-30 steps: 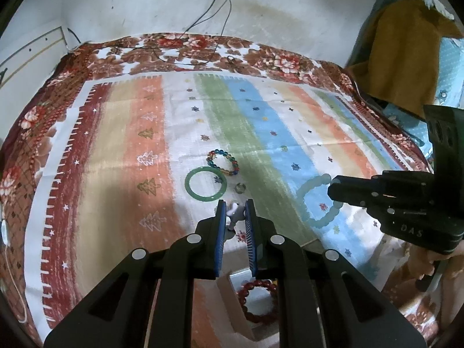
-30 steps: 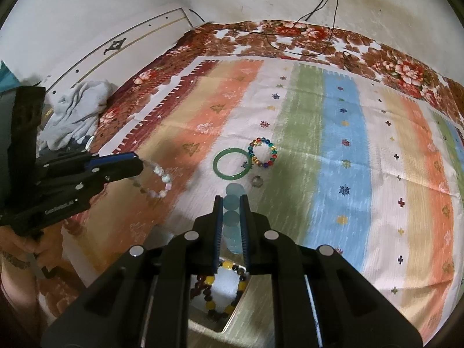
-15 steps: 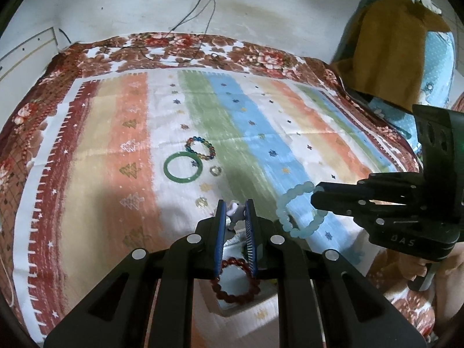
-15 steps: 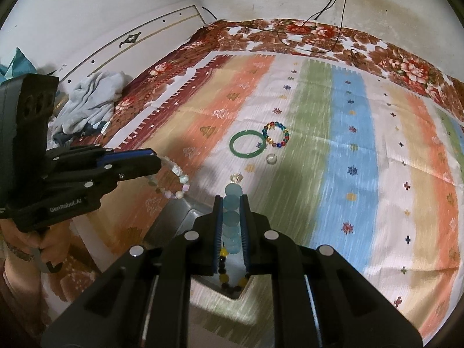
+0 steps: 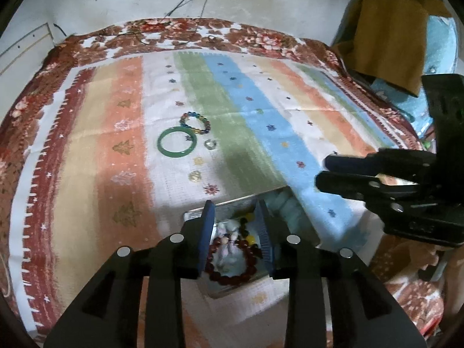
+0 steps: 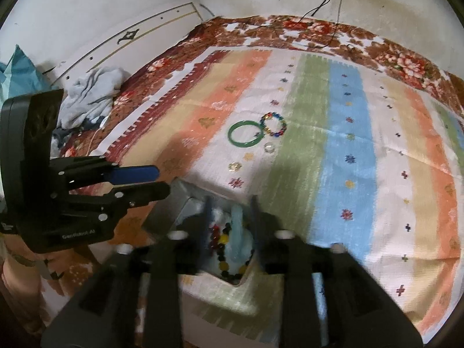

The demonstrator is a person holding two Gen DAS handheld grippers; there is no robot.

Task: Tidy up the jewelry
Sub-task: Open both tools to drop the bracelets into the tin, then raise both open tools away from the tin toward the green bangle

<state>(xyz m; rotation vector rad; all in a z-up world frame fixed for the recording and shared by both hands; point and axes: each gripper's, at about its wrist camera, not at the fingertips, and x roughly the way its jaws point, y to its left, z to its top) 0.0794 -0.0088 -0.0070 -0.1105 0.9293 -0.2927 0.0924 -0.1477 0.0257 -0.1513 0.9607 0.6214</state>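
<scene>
I have both grippers over the small box point(image 5: 290, 226) at the near edge of the striped cloth point(image 5: 261, 110), and this looks like the drop-off step. My left gripper point(image 5: 236, 220) has its jaws parted wide, with nothing pinched: the pale pink bead bracelet point(image 5: 229, 237) lies loose directly below and between them, on top of the dark red bead bracelet point(image 5: 232, 264) in the box. My right gripper point(image 6: 230, 217) also has its jaws spread apart; the pale blue-green bracelet point(image 6: 239, 232) sits between them, and it appears to be free of the pads, though the blur keeps me from being sure it has fully settled. Below it in the box lies the black and yellow bead bracelet point(image 6: 223, 258).

Ahead of both sets of jaws, well out on the cloth, four pieces are not yet collected: the green bangle point(image 5: 177, 145), the multicoloured bead bracelet point(image 5: 195, 122) touching its far right edge, and two small clear rings, one ring point(image 5: 210, 144) just right of the bangle and the nearer ring point(image 5: 194, 176) closer to me.

The next move, as I judge it, is to lift both grippers clear of the box without snagging beads, then reach forward. The bangle is rigid and flat, so I would pinch across its rim. The rings are tiny and will need a careful, narrow approach.
</scene>
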